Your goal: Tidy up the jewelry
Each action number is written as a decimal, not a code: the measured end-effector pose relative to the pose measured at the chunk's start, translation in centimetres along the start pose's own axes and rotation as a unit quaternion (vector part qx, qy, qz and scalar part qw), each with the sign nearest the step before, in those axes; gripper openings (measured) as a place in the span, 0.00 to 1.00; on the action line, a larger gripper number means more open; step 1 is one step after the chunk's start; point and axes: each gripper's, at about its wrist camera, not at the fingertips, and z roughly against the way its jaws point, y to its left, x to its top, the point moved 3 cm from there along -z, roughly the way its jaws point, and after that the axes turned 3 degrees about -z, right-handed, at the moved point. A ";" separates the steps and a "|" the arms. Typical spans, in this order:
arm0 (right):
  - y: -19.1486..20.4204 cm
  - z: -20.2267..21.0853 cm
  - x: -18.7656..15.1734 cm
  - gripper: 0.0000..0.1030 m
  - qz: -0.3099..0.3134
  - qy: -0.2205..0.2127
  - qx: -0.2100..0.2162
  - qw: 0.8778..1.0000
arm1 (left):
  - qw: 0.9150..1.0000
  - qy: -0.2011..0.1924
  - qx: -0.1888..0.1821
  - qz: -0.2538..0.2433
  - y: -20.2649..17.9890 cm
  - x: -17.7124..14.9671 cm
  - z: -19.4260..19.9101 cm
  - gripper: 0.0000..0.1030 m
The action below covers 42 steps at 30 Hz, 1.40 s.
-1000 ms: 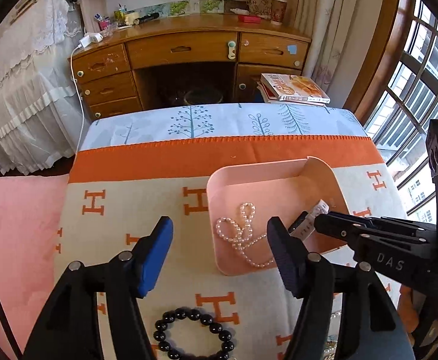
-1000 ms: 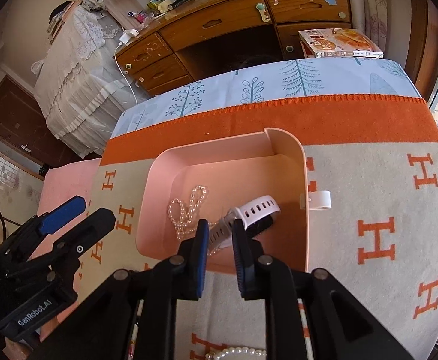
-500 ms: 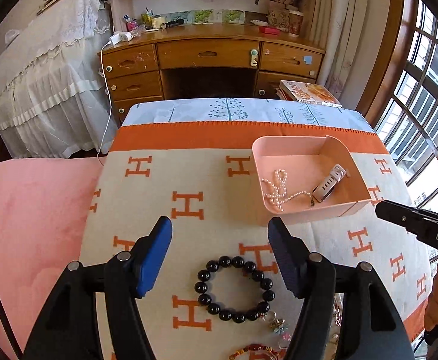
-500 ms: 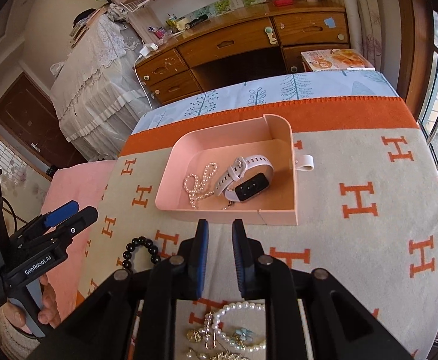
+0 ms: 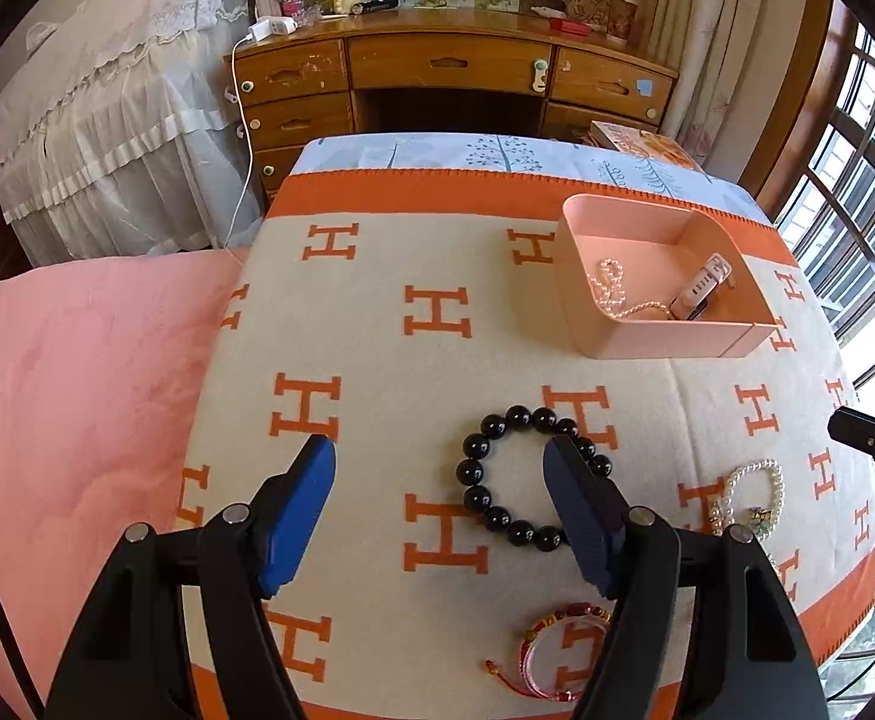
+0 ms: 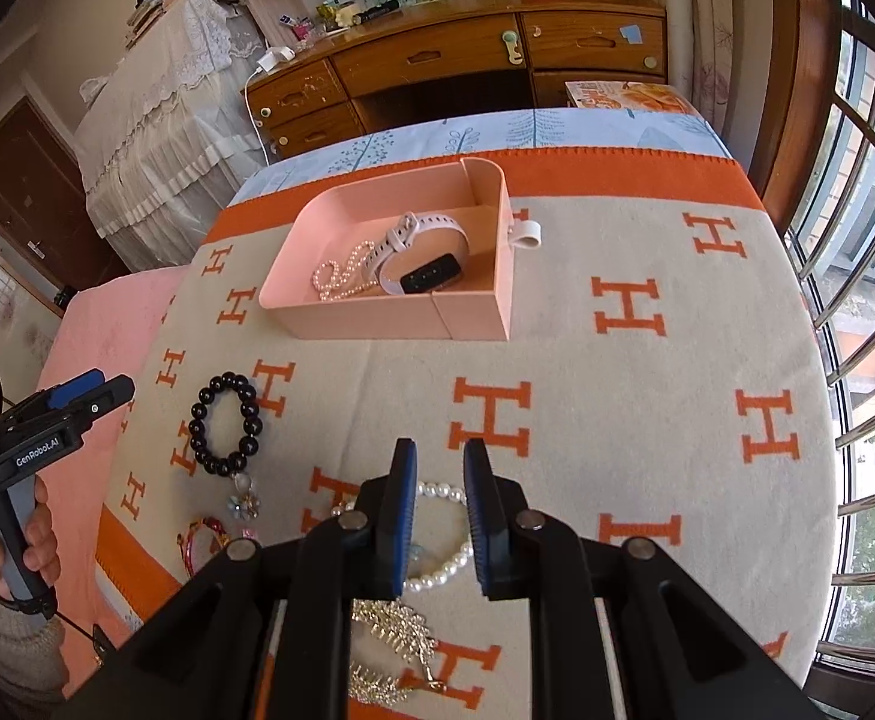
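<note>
Now my right gripper (image 6: 440,468) had its jaws only a small gap apart and carried nothing. A second earlier it was down inside the pink tray (image 6: 479,315) beside the white watch (image 6: 419,255); since then it had drawn back toward me, and the watch lay in the tray next to the pearl necklace (image 6: 341,276). I judged that this piece was delivered and the next pick could begin.

My left gripper (image 5: 440,471) was wide open and empty too. It had also pulled away from the tray and hovered above the blanket (image 5: 377,360), with the black bead bracelet (image 5: 527,474) under its right finger.

Both tools pointed forward and downward over the bed. In the right view, my left hand (image 6: 14,546) held its handle at the left edge.

A pearl bracelet (image 6: 446,540) lay just under the right fingers, with a gold chain (image 6: 392,630) closer to me. A red cord bracelet (image 5: 557,654) was near the front edge. These were not yet sorted, so much of the work remained.
</note>
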 end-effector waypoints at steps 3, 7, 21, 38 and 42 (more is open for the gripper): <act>-0.4 -0.4 -0.8 0.16 -0.002 0.009 -0.005 1.000 | 1.000 0.015 0.003 0.005 0.6 -0.8 -1.0 0.68; -1.0 -1.3 -1.6 0.16 -0.010 0.026 -0.012 1.000 | 0.999 0.035 0.005 0.007 1.0 -1.7 -2.5 0.68; -1.8 -4.3 -3.0 0.20 -0.022 0.073 -0.034 0.996 | 0.998 0.068 -0.001 0.006 0.4 -2.2 -5.6 0.68; 0.6 -6.0 -3.0 0.37 0.065 0.062 -0.093 0.992 | 0.996 0.093 -0.003 -0.012 -1.4 -1.8 -8.6 0.68; 1.3 -6.3 -3.1 0.18 0.095 0.055 -0.117 0.987 | 0.995 0.094 -0.007 -0.008 -1.3 -1.7 -8.8 0.69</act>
